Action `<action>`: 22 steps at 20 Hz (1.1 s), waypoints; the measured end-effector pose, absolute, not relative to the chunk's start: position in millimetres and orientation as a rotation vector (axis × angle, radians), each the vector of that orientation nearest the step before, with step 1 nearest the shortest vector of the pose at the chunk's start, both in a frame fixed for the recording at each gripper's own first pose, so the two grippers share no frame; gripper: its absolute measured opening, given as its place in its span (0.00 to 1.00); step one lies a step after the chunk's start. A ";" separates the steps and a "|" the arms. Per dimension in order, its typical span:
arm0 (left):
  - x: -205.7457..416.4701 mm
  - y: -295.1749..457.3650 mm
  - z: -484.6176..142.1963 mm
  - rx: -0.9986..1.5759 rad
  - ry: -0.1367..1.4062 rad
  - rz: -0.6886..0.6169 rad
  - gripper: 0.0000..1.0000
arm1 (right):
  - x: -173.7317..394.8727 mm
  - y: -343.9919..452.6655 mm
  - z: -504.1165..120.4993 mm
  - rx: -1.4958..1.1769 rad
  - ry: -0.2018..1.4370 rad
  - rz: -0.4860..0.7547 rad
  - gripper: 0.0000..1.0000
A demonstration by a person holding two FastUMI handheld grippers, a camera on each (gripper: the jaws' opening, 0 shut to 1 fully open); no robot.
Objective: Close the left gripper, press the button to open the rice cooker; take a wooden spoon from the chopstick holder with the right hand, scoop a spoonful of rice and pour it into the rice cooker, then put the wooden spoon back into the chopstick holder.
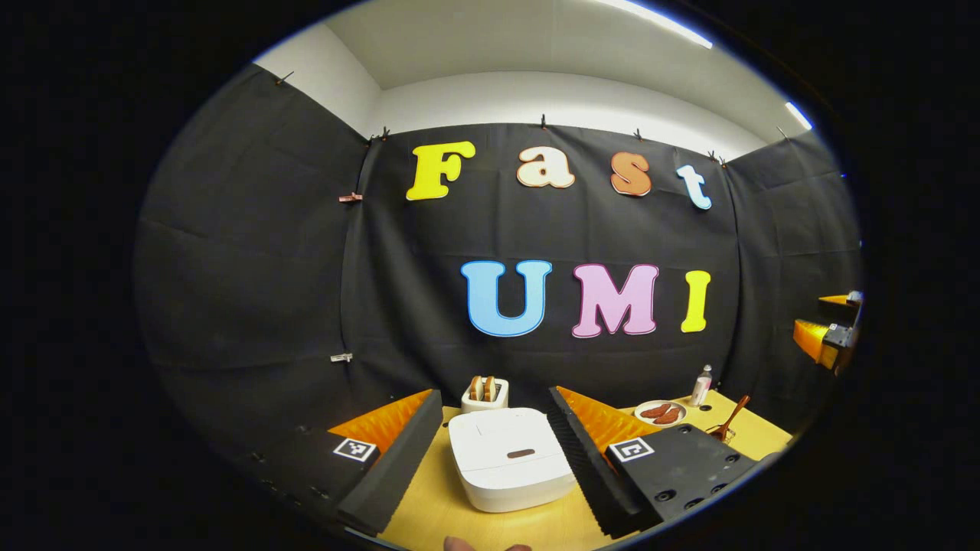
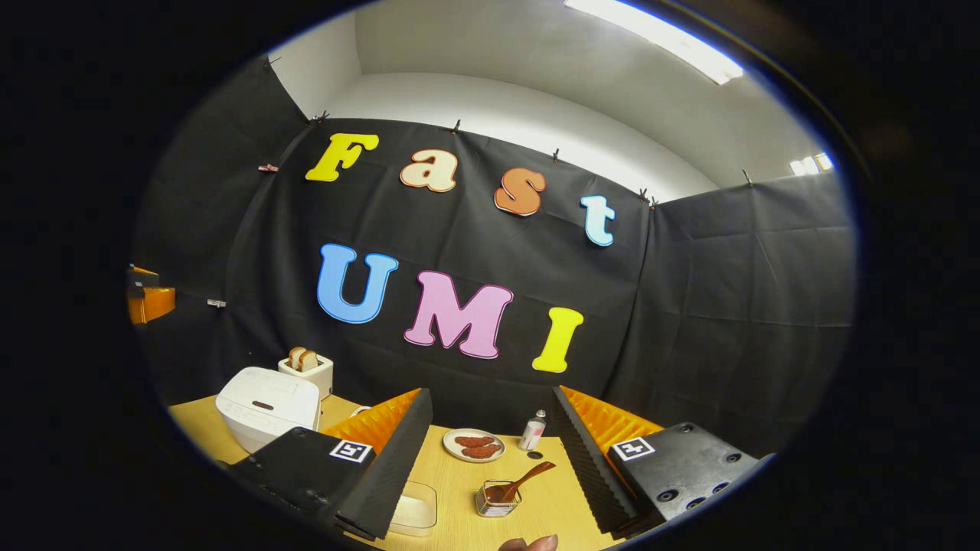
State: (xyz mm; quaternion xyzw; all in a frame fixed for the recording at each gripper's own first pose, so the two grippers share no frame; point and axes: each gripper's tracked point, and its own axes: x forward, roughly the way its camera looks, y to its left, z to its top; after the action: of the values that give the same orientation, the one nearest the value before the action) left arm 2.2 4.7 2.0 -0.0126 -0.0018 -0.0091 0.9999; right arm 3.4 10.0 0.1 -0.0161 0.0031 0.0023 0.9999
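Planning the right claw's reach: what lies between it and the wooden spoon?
Bare tabletop between the right claw and the wooden spoon, in the right gripper view.

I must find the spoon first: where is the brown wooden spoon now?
In the right gripper view, the brown wooden spoon leans in the small clear holder on the yellow table, in front of the white plate.

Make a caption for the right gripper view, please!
Open right gripper faces a wooden spoon in its holder, closed rice cooker at left.

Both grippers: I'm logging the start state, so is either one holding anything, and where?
Nothing held. The left gripper and right gripper are open; the wooden spoon sits in its holder.
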 end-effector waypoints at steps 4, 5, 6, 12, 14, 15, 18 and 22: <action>1.8 3.0 10.7 -0.019 -0.029 -0.041 0.64 | 5.0 10.1 -0.7 -0.032 0.007 -0.004 0.97; 2.0 -2.2 12.5 -0.016 -0.031 -0.071 0.55 | 6.0 10.4 -1.6 -0.034 0.008 -0.005 0.97; 2.5 -9.2 13.7 -0.013 -0.034 -0.113 0.46 | 7.2 10.7 -2.5 -0.037 0.009 -0.004 0.97; 23.2 -29.6 -2.6 -0.019 0.011 -0.297 0.06 | 13.4 9.3 -6.9 -0.056 0.016 -0.005 0.97; 38.6 -32.9 -21.7 -0.009 0.096 -0.358 0.06 | 15.8 7.4 -8.1 -0.049 0.019 -0.011 0.97; 48.5 -34.0 -30.4 0.002 0.137 -0.387 0.06 | 16.0 6.4 -10.1 -0.048 0.024 -0.012 0.97; 83.3 -33.5 -63.1 0.027 0.257 -0.445 0.06 | 16.3 0.4 -16.3 -0.059 0.035 -0.021 0.97; 118.7 -38.9 -98.2 0.034 0.378 -0.511 0.06 | 20.0 -10.4 -22.8 -0.067 0.052 -0.041 0.97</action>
State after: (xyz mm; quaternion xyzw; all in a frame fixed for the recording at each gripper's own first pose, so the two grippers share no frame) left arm 118.7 -38.9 -98.2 0.0167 0.1856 -0.2514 0.9498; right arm 20.0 -10.4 -22.8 -0.0336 0.0260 -0.0205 0.9989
